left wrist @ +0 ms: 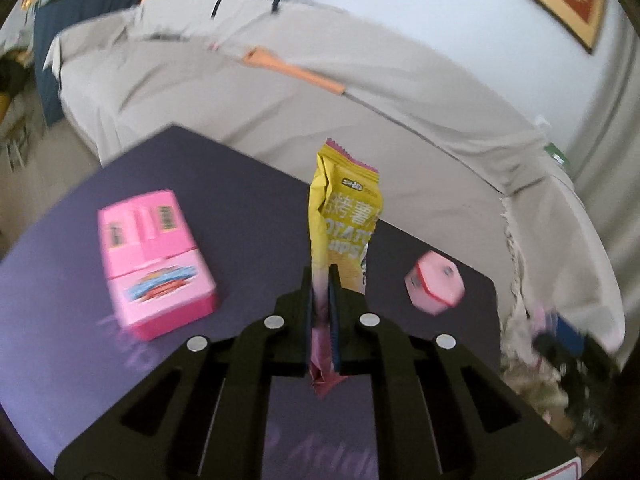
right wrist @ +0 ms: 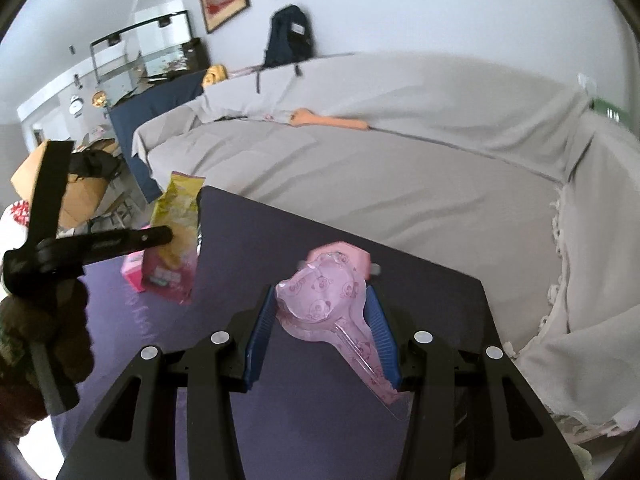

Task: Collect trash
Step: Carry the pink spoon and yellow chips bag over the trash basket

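Observation:
In the left wrist view my left gripper (left wrist: 320, 276) is shut on the pink lower end of a yellow potato chips bag (left wrist: 346, 208), which stands upright above the dark purple table (left wrist: 60, 280). From the right wrist view the same bag (right wrist: 176, 216) hangs off the table's left edge, in that gripper. My right gripper (right wrist: 320, 291) is shut on a clear pink blister pack (right wrist: 320, 308) with panda print, its blue pads (right wrist: 260, 332) against both sides. A pink box (left wrist: 156, 264) and a small pink hexagonal container (left wrist: 436, 282) lie on the table.
A sofa under a beige cover (right wrist: 400, 176) curves behind the table, with an orange-handled stick (right wrist: 332, 120) and a dark backpack (right wrist: 290, 36) on it. A cardboard box (right wrist: 84, 196) and clutter stand at the left. A person's gloved hand (right wrist: 48, 320) holds the left gripper.

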`<state>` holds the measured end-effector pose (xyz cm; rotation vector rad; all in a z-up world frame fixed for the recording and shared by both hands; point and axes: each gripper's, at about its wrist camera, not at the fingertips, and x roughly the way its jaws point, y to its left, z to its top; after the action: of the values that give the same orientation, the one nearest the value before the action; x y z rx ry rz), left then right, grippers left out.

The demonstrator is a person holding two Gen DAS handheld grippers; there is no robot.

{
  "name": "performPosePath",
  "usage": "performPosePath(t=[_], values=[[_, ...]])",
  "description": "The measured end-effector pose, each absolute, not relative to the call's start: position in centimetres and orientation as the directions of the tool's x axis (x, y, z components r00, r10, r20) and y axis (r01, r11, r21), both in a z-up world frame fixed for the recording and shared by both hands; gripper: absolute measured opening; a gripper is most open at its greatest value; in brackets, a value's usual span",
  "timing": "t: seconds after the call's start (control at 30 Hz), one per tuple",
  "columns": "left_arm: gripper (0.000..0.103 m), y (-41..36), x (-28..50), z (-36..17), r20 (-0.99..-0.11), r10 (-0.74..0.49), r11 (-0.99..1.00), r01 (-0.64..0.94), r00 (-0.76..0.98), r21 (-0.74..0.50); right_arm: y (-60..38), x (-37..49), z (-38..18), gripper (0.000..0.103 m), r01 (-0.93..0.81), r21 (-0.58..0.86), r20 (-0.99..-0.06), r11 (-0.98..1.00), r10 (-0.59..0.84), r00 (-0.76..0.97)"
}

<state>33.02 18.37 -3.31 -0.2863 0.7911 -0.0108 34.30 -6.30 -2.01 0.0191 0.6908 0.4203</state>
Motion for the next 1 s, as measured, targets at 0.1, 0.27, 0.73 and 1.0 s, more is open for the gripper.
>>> performPosePath(t=[0.1, 0.27, 0.73, 1.0], values=[[0.006, 18.5, 29.3, -1.3, -0.665, -0.131, 0.968, -0.051, 0.735, -0.247, -5.3, 32.0, 0.0, 0.044, -0.395, 0.127, -0.597, 0.91, 0.389, 0.702], [0.006, 18.7, 23.9, 2.1, -0.59, -0.149, 0.97, 0.001, 0.794, -0.244, -4.7, 28.3, 3.2, 0.044, -0.41, 0.085, -0.566, 0.908, 0.383, 0.73], [0.006, 11.6, 17.5, 8.2, -0.467, -0.314, 0.941, 0.207, 0.826, -0.267, -11.3, 19.3, 8.9, 0.044, -0.314, 0.04, -0.47, 0.949, 0.295, 0.832], [0.006, 2.0, 17.9, 5.9, -0.524, -0.516, 0.856, 0.389, 0.678, -0.339, -19.7, 15.7, 8.1, 0.044, -0.177, 0.049, -0.466, 0.983, 0.179, 0.866]])
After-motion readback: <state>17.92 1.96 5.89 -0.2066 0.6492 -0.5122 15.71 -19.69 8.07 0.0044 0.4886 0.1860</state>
